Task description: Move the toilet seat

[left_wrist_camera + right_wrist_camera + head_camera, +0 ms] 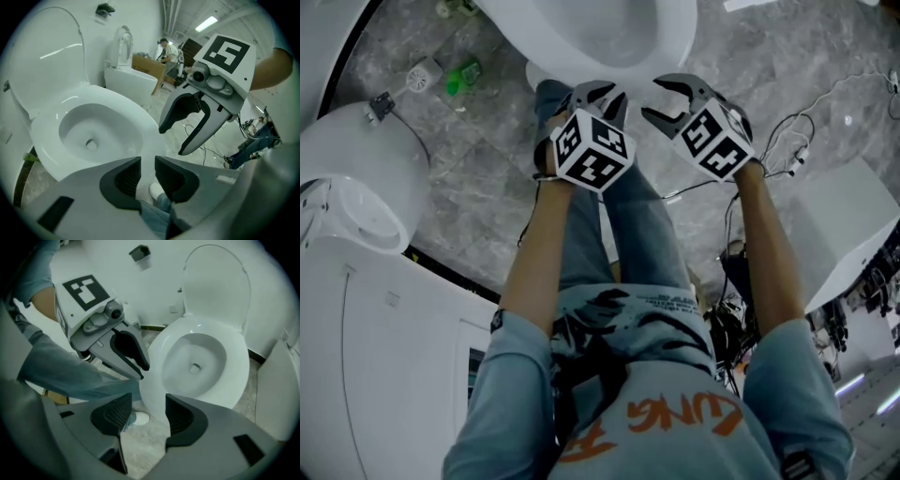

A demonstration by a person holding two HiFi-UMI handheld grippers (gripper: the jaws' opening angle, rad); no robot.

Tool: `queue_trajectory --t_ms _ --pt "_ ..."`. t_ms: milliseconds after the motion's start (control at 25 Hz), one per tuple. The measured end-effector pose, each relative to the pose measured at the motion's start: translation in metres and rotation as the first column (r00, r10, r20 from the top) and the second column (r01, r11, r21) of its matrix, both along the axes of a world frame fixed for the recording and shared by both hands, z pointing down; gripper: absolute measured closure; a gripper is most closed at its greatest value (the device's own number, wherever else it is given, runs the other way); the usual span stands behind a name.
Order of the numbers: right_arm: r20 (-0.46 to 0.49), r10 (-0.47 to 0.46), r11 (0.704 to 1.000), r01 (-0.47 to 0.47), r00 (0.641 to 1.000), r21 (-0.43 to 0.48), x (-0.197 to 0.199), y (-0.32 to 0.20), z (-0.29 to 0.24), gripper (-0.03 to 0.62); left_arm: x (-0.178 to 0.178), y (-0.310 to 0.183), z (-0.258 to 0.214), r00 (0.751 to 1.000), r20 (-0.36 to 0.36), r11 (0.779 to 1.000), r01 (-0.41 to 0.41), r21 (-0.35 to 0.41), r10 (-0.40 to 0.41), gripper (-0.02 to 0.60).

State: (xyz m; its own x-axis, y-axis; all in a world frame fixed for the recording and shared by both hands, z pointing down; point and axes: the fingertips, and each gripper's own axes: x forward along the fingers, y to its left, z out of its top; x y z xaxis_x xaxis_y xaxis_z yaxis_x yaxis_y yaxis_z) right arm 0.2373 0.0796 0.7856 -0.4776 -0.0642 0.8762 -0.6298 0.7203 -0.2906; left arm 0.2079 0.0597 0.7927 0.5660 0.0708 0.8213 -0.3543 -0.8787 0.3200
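While both tools hang side by side just before the front rim of the toilet bowl (675,37), neither one grips anything. On the left tool (147,173) the pads stand a narrow slit apart, released w/ nothing pinched; thru the slit only the person's white shoe (156,191) and a bit of jeans leg (628,216) show, down on the floor. On the right tool (147,414) the jaws stand wider apart, also released; btwn them show the bowl's outer front wall and the grey marbled floor (140,451), w/ no contact to either pad.

The toilet seat (215,282) is up: an oval flap standing upright behind the bowl, close against the white wall. Can't tell if lid and ring are stacked together there, or if the broad white ring on the bowl is a seat or bare rim. Both tools are well apart from the flap, on the opposite side of the bowl.

Other bits: two more white toilets (356,187) at the person's left, a small green item (464,75) on the floor beside them, and loose cables (787,141) on the floor at the right.
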Motion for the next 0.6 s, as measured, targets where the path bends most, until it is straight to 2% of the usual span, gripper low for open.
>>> queue_trajectory --t_ms 80,160,320,480,600 --pt "-0.041 -0.117 0.993 0.116 0.992 -0.021 -0.001 0.005 0.010 0.344 0.002 0.004 0.004 0.998 0.001 0.998 -0.060 -0.005 0.060 0.441" --pt "-0.090 -0.241 0.970 0.239 0.966 -0.033 -0.002 0.009 0.021 0.318 0.002 0.008 0.010 0.990 0.013 0.990 -0.143 0.004 0.143 0.377" --pt "-0.185 -0.463 0.886 0.460 0.867 -0.060 0.004 0.015 0.041 0.279 0.000 0.017 0.025 0.954 0.068 0.955 -0.296 0.034 0.293 0.334" --pt "-0.236 -0.598 0.799 0.594 0.766 -0.098 0.008 0.008 0.061 0.250 0.003 0.013 0.034 0.916 0.089 0.915 -0.398 0.069 0.392 0.294" --pt "-0.251 -0.675 0.734 0.665 0.694 -0.135 0.010 0.006 0.076 0.238 0.003 0.012 0.044 0.897 0.098 0.896 -0.439 0.068 0.432 0.274"
